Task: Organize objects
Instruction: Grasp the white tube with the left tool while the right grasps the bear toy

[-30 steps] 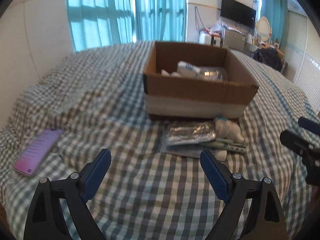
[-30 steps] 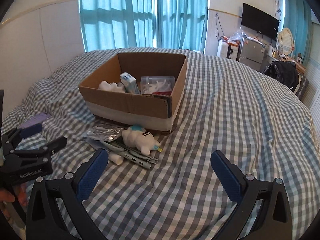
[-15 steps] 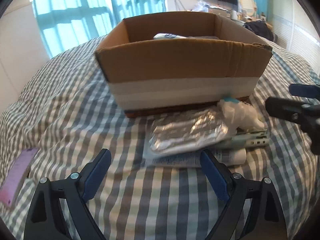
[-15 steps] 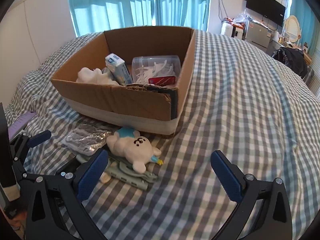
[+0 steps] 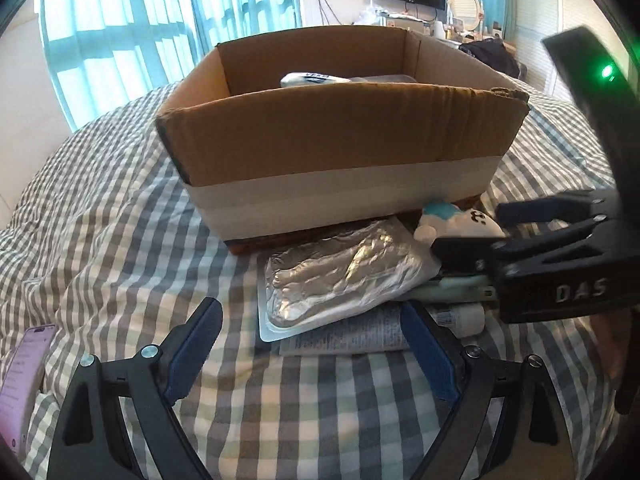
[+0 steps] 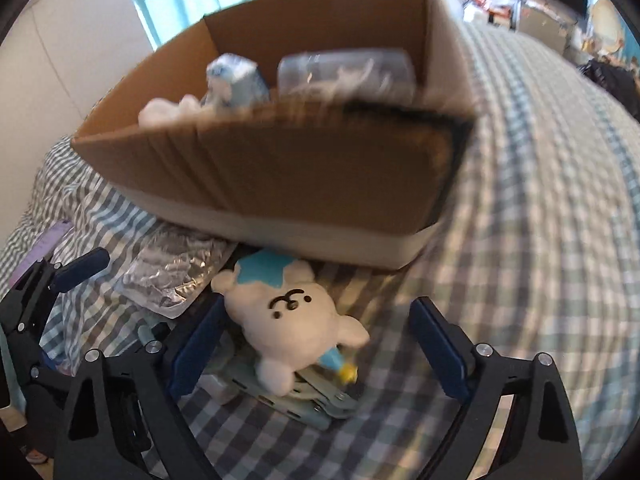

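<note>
A cardboard box (image 5: 340,136) stands on the checked bed, also in the right wrist view (image 6: 280,176). In front of it lies a pile: a silver foil packet (image 5: 340,272) (image 6: 176,276), a white plush toy with a blue patch (image 6: 292,324) (image 5: 460,224), a tube (image 5: 460,314) and a pale green hinged item (image 6: 312,396). My left gripper (image 5: 316,352) is open, low over the bed just before the foil packet. My right gripper (image 6: 316,344) is open with the plush toy between its fingers, not gripped.
The box holds a blue-white carton (image 6: 236,80), a clear plastic container (image 6: 348,72) and white soft items (image 6: 168,110). A purple phone (image 5: 24,364) lies at the far left on the bed. Curtained windows and a dresser with a TV stand behind.
Both grippers have moved forward and down toward the pile. The right gripper now straddles the plush toy; the left is close before the foil packet. Both stayed open.
</note>
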{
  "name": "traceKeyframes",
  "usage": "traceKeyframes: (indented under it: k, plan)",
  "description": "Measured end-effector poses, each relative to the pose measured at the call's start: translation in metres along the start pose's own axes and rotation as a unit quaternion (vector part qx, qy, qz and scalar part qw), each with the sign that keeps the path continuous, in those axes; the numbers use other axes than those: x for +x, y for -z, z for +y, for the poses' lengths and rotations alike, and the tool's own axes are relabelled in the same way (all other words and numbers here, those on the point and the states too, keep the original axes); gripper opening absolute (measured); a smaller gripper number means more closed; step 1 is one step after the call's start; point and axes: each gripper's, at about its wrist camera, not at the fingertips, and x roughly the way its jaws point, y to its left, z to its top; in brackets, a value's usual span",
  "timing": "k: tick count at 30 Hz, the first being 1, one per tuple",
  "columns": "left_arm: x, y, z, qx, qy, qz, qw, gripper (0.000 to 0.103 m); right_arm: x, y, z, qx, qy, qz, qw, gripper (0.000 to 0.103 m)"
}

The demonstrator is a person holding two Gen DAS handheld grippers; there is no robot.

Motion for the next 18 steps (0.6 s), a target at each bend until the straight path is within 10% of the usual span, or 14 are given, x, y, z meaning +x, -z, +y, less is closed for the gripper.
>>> traceKeyframes:
  k: [3,18]
  plan:
    - [-0.002,0.003,0.006,-0.003,-0.004,0.004,1.0,0.093,-0.004,0.002,0.006,-0.013,-0.016,-0.008,1.0,0.067]
    - [-0.014,0.02,-0.004,-0.063,0.051,0.037,0.996,0.093,-0.053,0.03,0.0,-0.012,0.045,-0.049,0.998,0.066]
